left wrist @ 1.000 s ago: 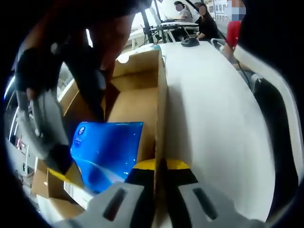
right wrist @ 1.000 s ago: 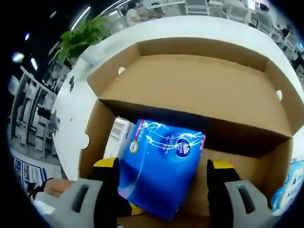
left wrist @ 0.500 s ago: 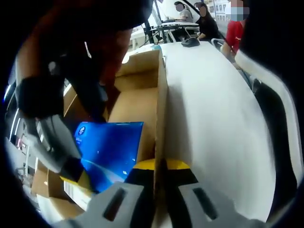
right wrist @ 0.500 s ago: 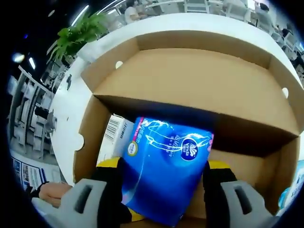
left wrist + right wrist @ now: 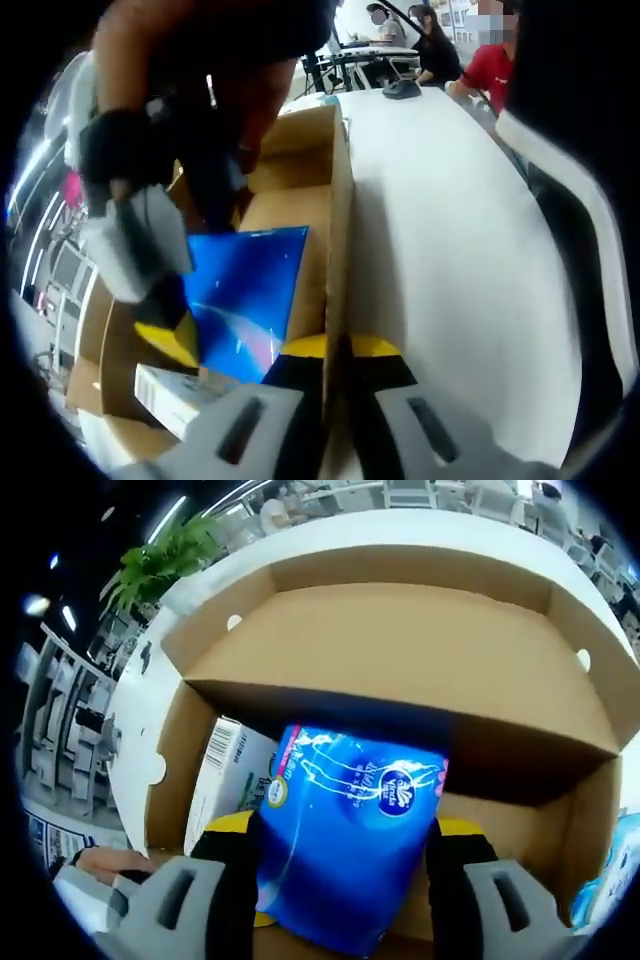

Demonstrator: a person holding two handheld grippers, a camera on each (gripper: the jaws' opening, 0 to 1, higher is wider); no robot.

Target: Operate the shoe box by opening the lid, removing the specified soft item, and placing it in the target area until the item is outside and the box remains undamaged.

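The cardboard shoe box (image 5: 400,650) stands open, its lid folded back. My right gripper (image 5: 345,842) is shut on a soft blue tissue pack (image 5: 350,830), held above the box floor with a jaw on each side. Under and left of the pack lies a white carton with a barcode (image 5: 222,772). In the left gripper view, the right gripper (image 5: 150,260) comes in from the left with the blue pack (image 5: 245,300) over the box. My left gripper (image 5: 337,350) is shut on the box's side wall (image 5: 338,220), at its top edge.
The box rests on a white table (image 5: 450,250) with free room to its right. A second blue pack (image 5: 618,870) shows at the right edge. A potted plant (image 5: 170,560) stands beyond the lid. People sit at a far desk (image 5: 430,50).
The right gripper has closed on the blue pack and raised it, baring more of the white carton beneath. The left gripper has kept its hold on the box wall.
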